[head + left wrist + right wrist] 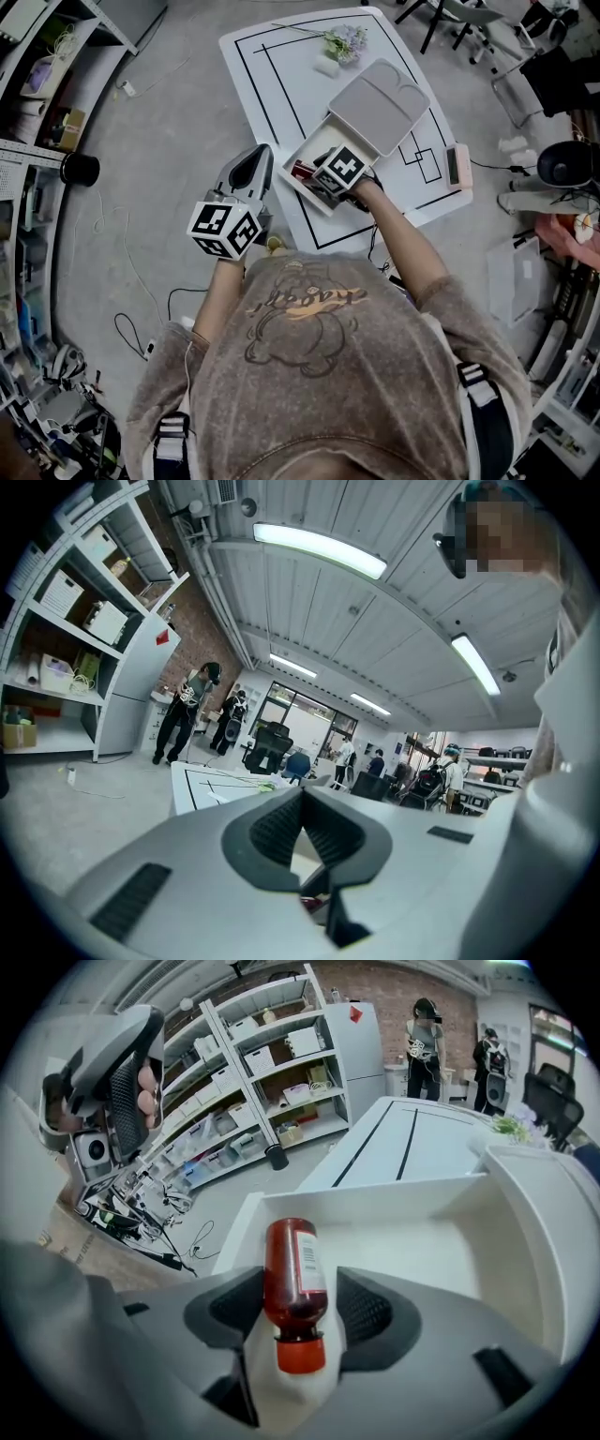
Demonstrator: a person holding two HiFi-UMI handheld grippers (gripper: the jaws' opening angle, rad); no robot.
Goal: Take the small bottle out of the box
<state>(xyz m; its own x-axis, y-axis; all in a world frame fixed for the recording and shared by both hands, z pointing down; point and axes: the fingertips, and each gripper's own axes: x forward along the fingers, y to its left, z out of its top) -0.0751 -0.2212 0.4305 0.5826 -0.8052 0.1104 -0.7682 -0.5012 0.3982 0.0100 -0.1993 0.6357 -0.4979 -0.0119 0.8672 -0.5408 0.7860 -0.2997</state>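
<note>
Straddling the small bottle (pixel 289 1260), right tongs (pixel 298 1286) stand spread; left tongs (pixel 302 796) sit pressed together. Closing off-centre could roll it aside.

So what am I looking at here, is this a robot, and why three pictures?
No robot: a person holds a hand-held gripper in each hand. One picture comes from a camera on the person's head, looking down; the other two from cameras on the grippers. On a white surface lies an open white box, with a flower sprig beyond. The right gripper reaches into the box, jaws open around a small red-capped bottle lying there, not clamping it. The left gripper is shut, empty, held aside.
</note>
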